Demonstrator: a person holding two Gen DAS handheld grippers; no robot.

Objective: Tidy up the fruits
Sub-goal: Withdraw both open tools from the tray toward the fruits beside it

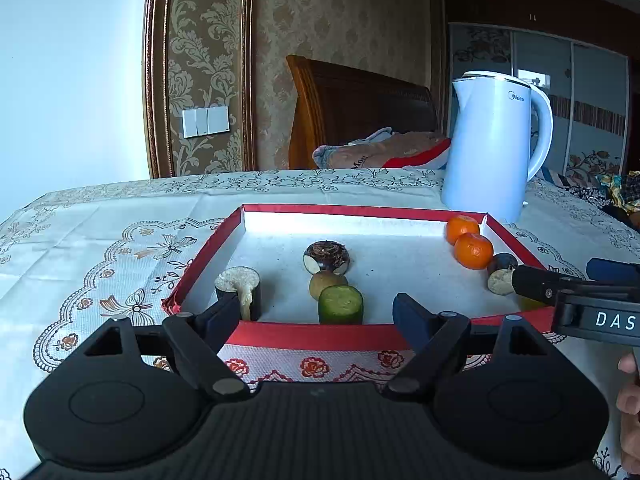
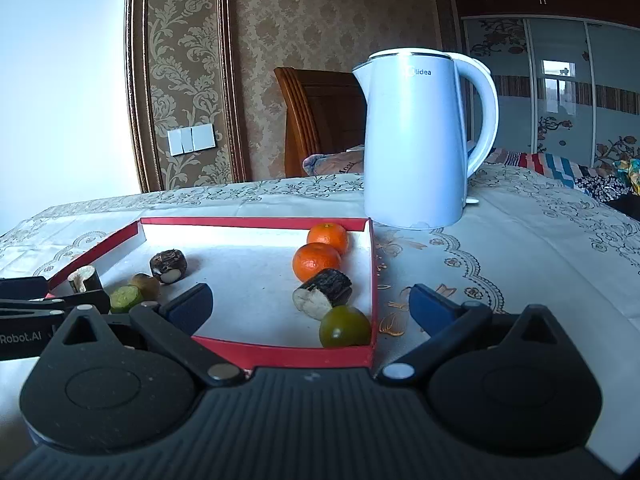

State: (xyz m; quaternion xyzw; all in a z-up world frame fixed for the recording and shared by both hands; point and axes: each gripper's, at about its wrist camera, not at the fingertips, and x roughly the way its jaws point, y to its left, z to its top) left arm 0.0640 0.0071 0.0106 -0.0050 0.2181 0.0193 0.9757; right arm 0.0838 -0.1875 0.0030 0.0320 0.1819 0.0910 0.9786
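Note:
A shallow red-rimmed tray lies on the tablecloth. On its left side are a cut cane piece, a dark round tuber, a brown fruit and a green cut piece. Along the right wall are two oranges, a dark cut piece and a green round fruit. My left gripper hovers open at the near rim, touching nothing. My right gripper is open over the near right corner and holds nothing.
A white electric kettle stands just behind the tray's far right corner. A person's fingers show at the right edge. Beyond the table are a wooden headboard, bedding and a patterned wall.

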